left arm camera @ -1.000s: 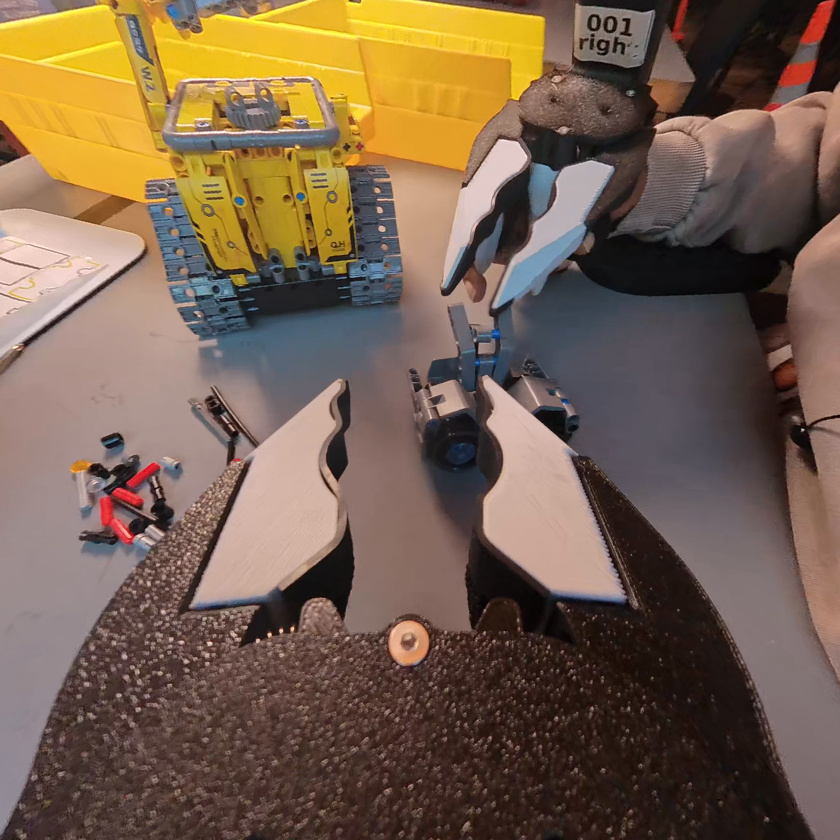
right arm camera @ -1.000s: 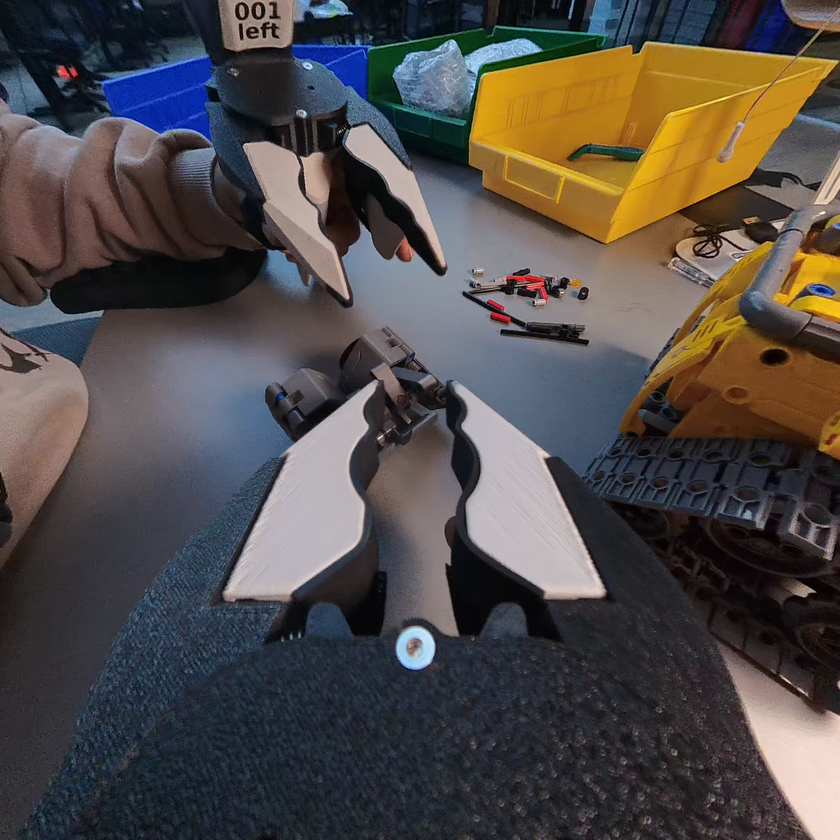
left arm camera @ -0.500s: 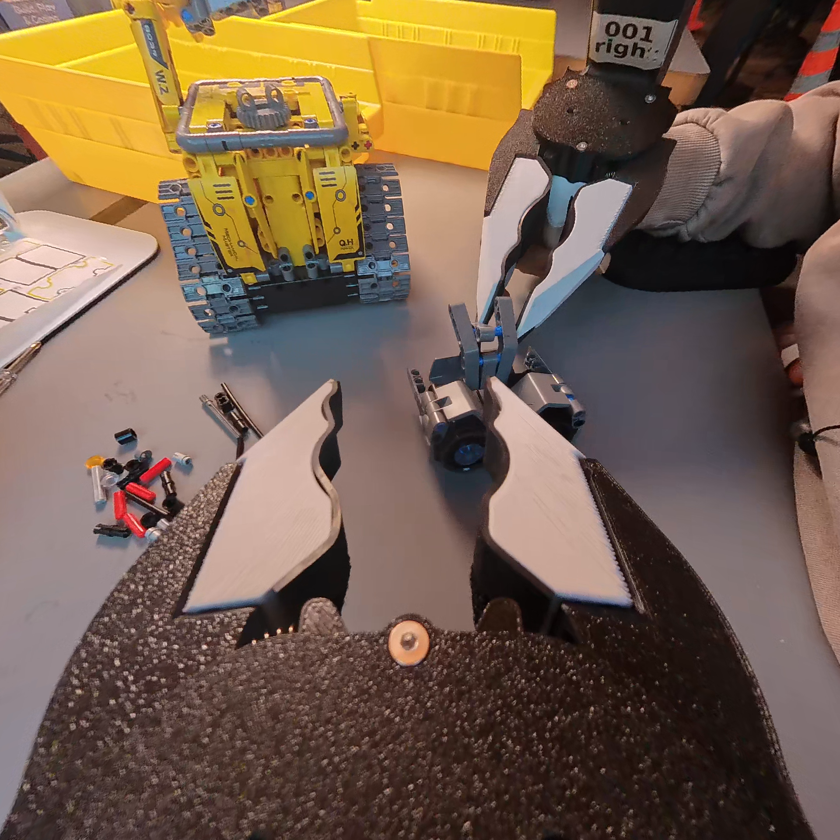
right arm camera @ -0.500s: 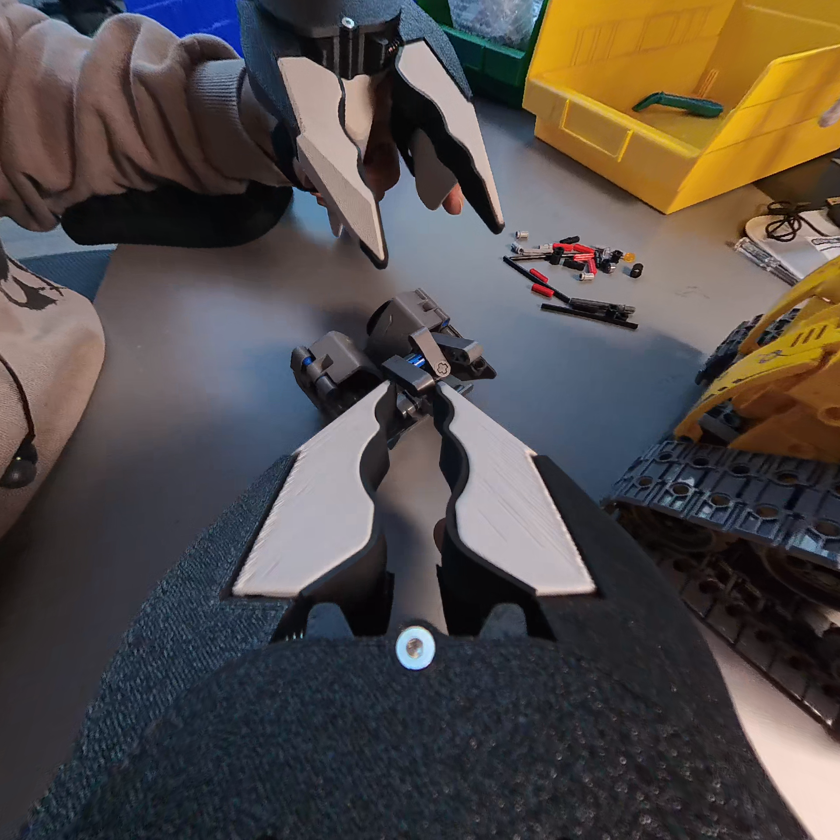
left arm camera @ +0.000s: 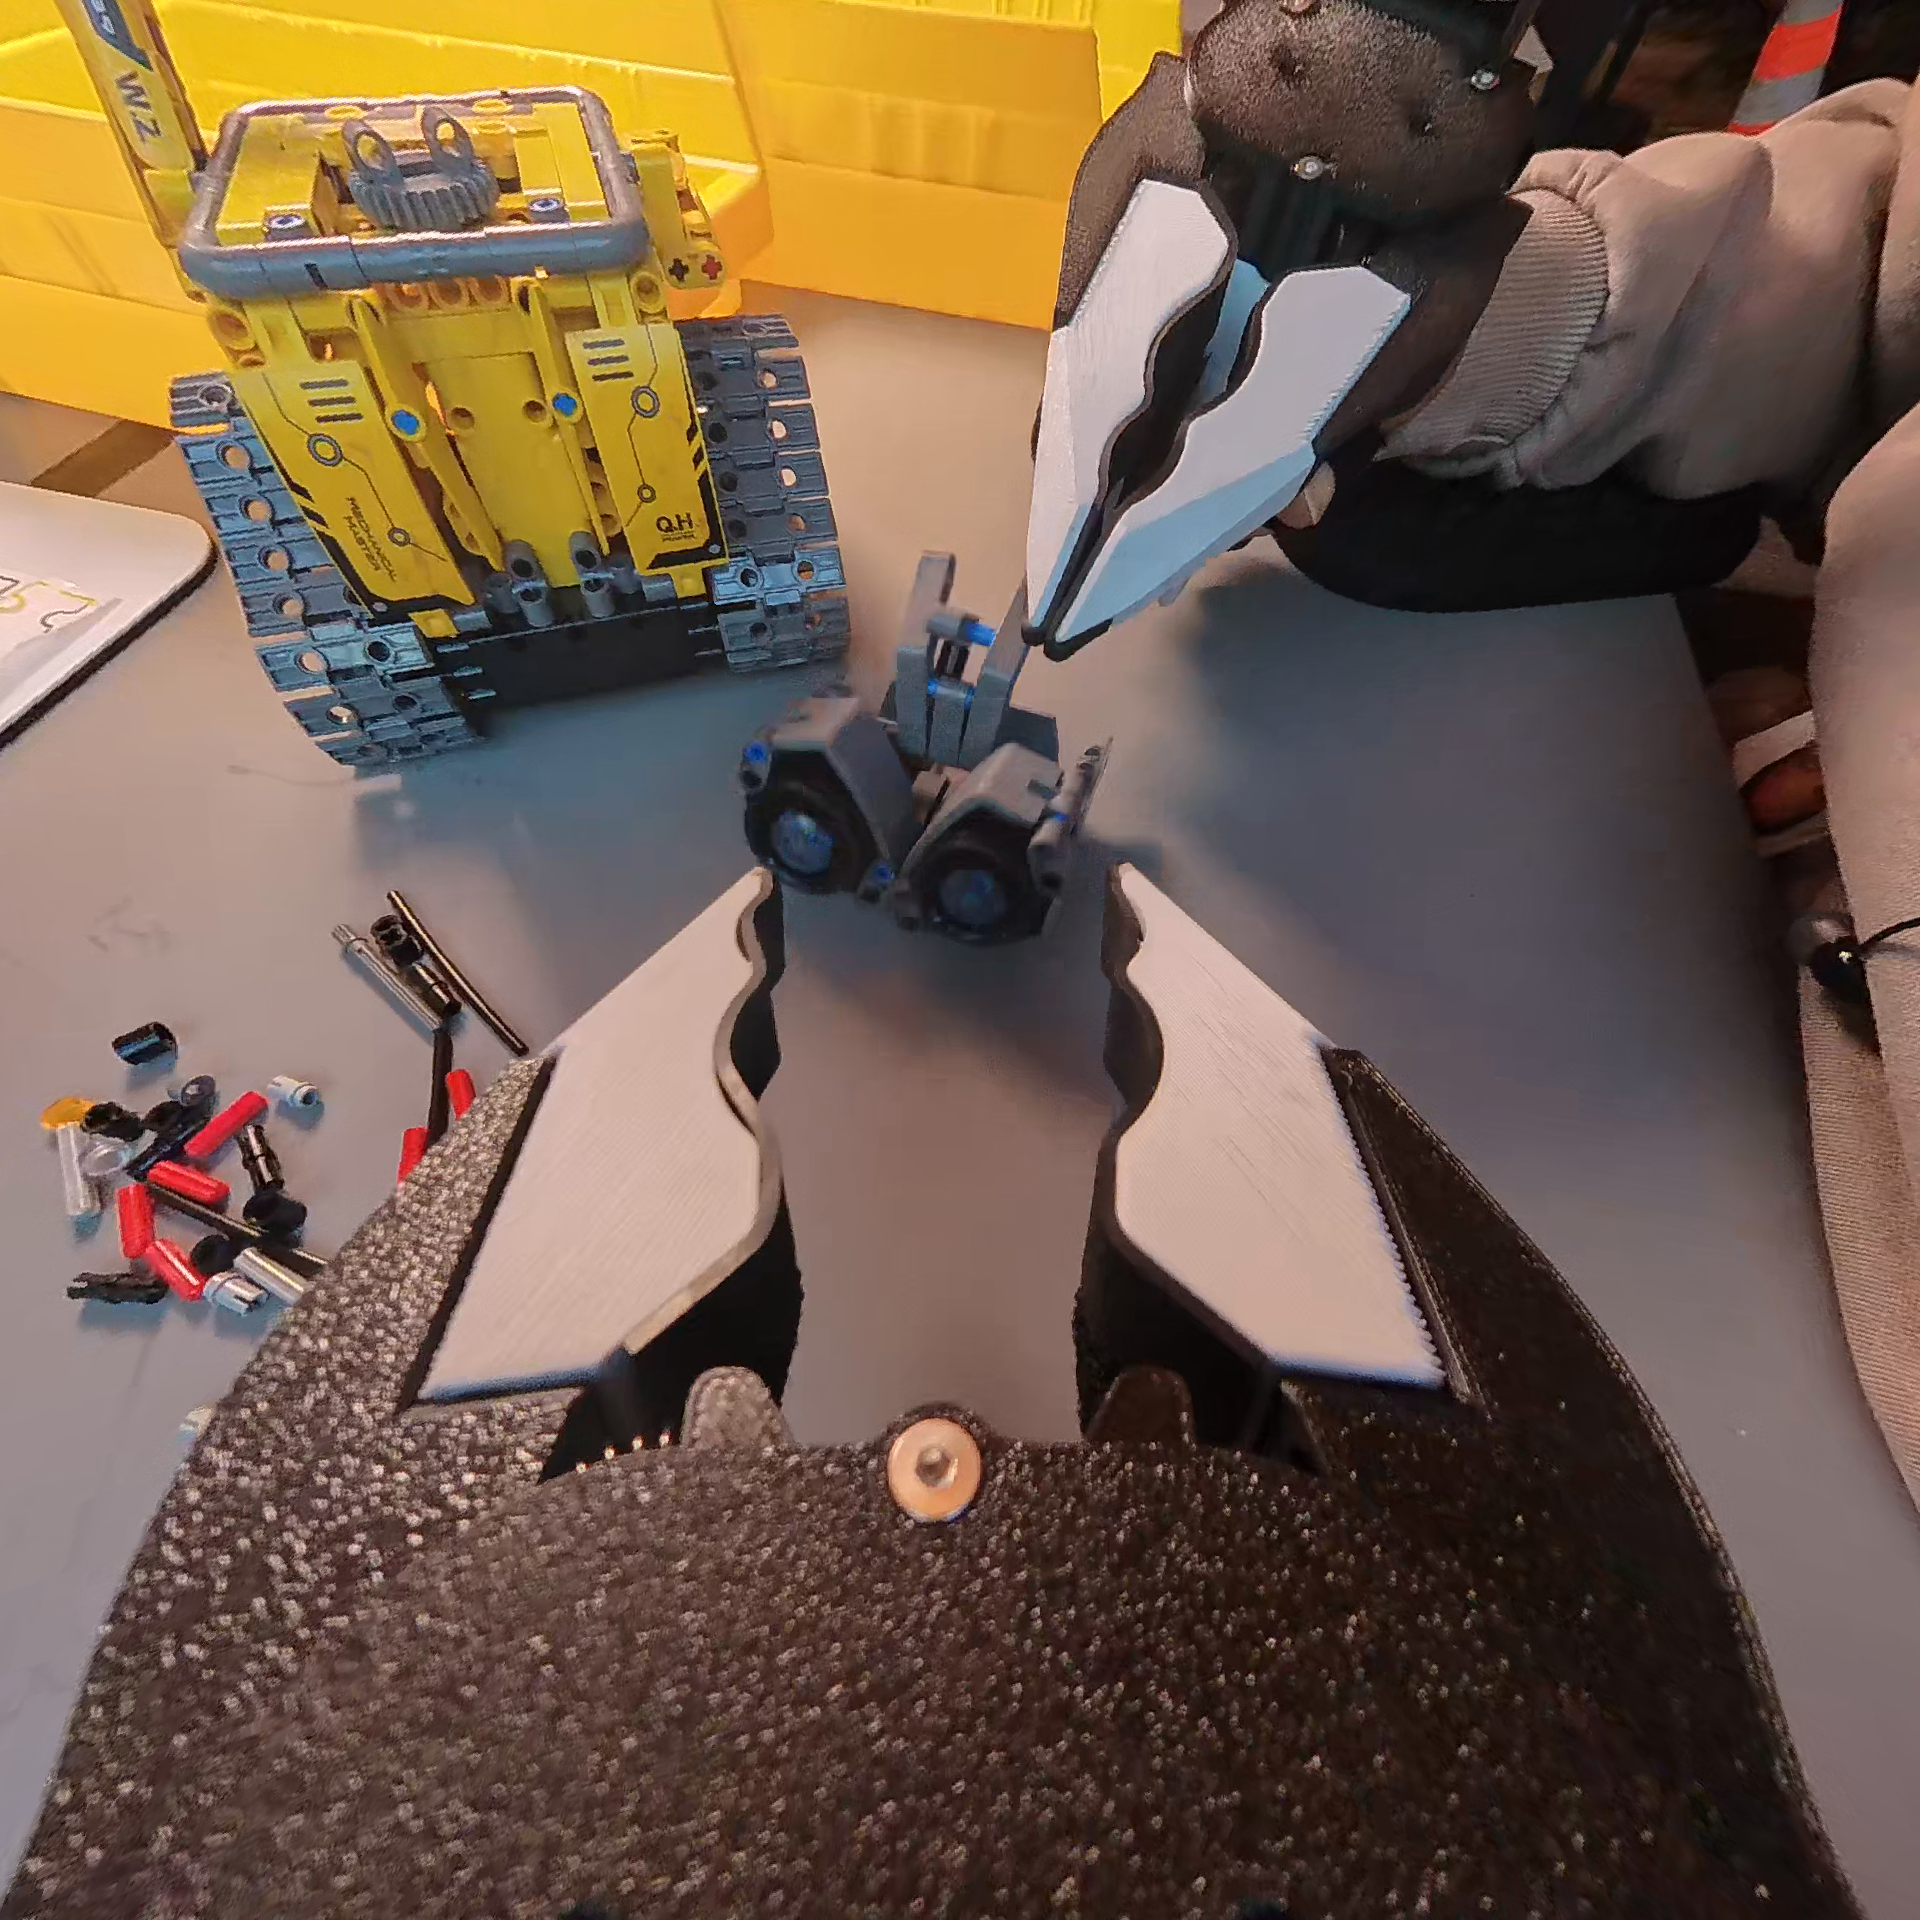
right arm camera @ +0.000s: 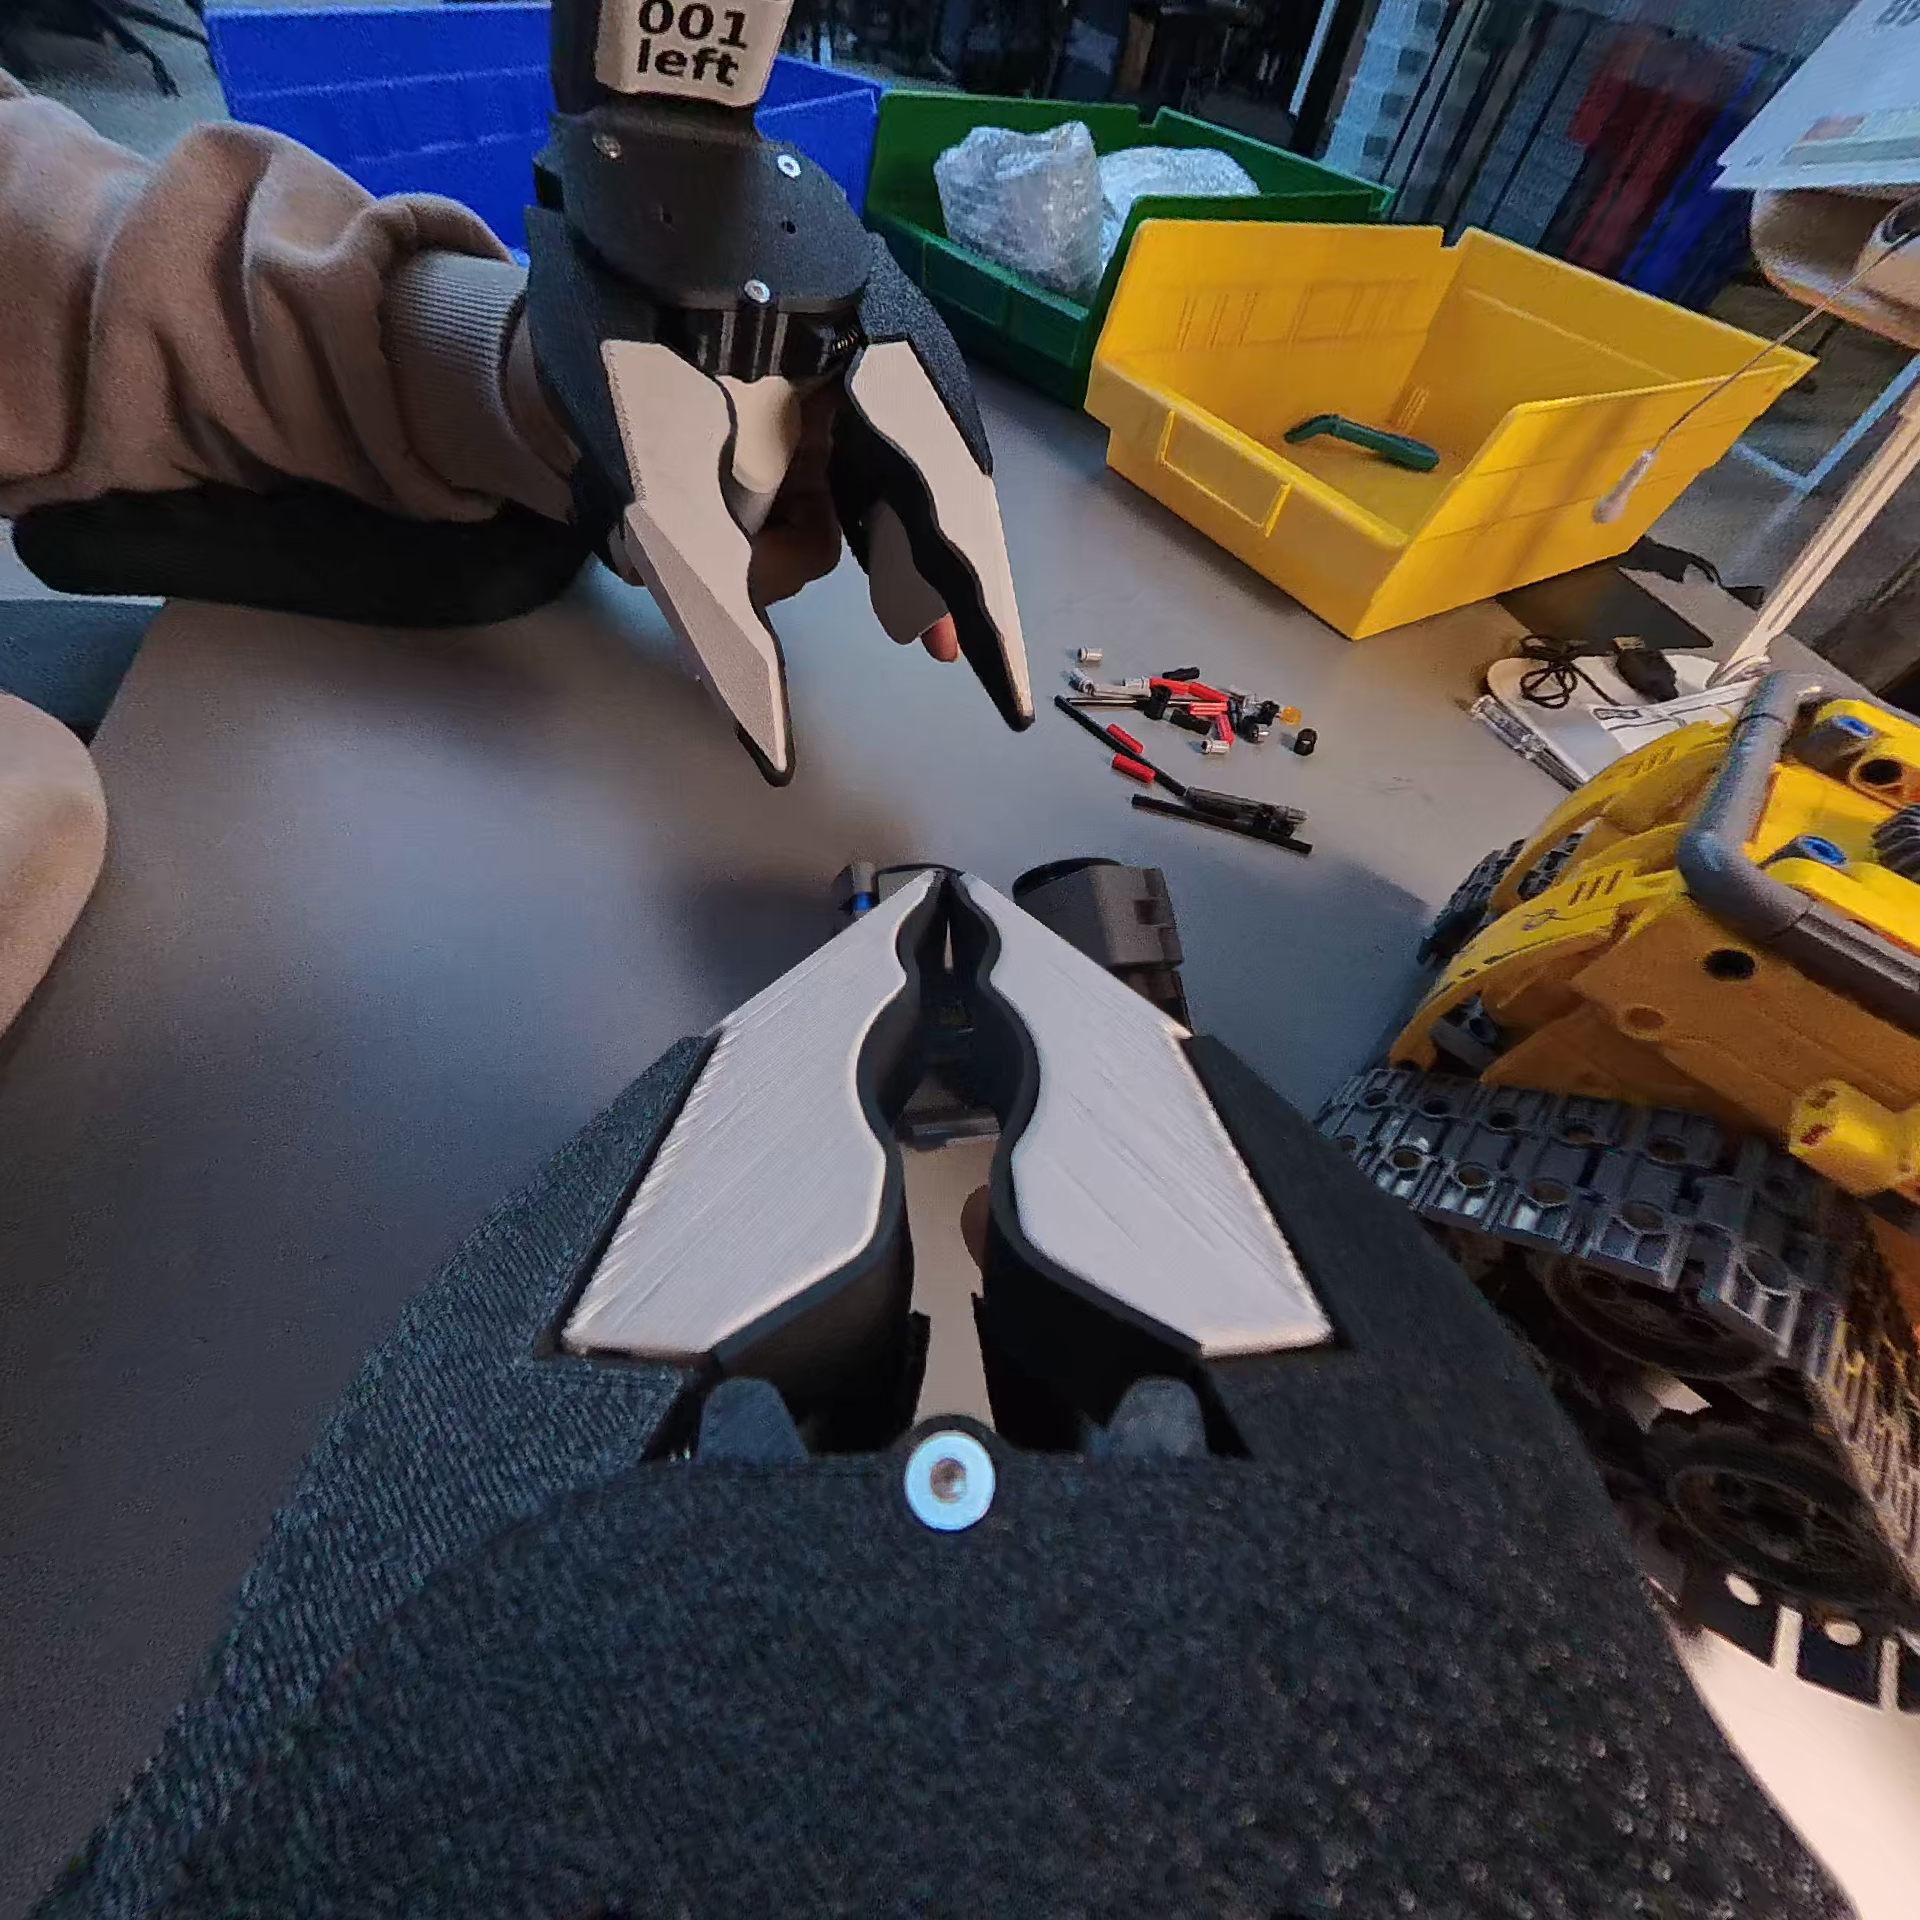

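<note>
A small grey brick-built assembly [left arm camera: 914, 810] with two round lens-like fronts and blue pins sits on the grey table [left arm camera: 1403, 883]. My right gripper [right arm camera: 943, 891] is shut on the upright grey beam at the back of the assembly; in the left wrist view it [left arm camera: 1044, 639] comes down from the upper right. My left gripper [left arm camera: 940, 904] is open and empty, its fingertips just in front of the assembly; in the right wrist view it [right arm camera: 904, 743] hangs open above the table. Much of the assembly [right arm camera: 1112, 920] is hidden behind my right fingers.
A yellow tracked brick vehicle [left arm camera: 499, 447] stands at the back left; it shows in the right wrist view [right arm camera: 1683, 997] close on the right. Loose red, black and grey pins [left arm camera: 177, 1174] lie left. Yellow bins [right arm camera: 1403, 416], a green bin [right arm camera: 997, 270], a blue bin [right arm camera: 416, 94] stand behind. The grippers' ends are close to 6 cm from one another.
My right gripper came down and shut on the assembly's upright beam. The assembly turned, so both round fronts now face my left gripper, which opened wider and drew back a little.
</note>
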A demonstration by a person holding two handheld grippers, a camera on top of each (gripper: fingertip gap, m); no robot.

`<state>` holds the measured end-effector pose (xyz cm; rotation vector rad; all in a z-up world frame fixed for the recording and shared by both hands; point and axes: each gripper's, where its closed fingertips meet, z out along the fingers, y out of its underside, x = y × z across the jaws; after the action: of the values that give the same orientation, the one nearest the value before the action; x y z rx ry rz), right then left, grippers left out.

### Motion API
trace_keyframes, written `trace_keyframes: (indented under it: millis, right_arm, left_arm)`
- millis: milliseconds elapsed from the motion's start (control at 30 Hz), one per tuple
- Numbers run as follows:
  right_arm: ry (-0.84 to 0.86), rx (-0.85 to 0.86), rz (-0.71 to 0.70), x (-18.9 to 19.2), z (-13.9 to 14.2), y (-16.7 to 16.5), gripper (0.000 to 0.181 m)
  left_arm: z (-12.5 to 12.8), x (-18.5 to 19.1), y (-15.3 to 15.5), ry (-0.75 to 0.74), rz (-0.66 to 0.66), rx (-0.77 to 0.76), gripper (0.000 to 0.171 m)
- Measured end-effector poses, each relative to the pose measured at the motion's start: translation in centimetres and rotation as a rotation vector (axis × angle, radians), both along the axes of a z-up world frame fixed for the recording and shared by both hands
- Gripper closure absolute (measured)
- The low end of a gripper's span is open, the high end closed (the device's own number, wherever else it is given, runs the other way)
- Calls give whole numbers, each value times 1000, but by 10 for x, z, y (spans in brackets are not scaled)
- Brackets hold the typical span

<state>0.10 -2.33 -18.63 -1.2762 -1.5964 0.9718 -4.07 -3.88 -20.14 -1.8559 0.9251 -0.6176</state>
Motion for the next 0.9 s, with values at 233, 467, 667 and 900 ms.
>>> trace_keyframes:
  millis: [233, 467, 667, 900]
  right_arm:
    - [32, 47, -50, 2, 8, 12, 181]
    - [-72, -17, -51, 17, -7, 24, 144]
    - [-128, 101, -61, 15, -18, 24, 157]
    - [-112, 101, -12, 12, -17, 12, 158]
  left_arm:
    - [-9, -1, 2, 54, 15, -3, 114]
    - [-17, 0, 2, 91, 14, -13, 117]
    - [-20, -1, 3, 102, 26, -23, 120]
    - [-13, 2, 3, 41, 25, -41, 121]
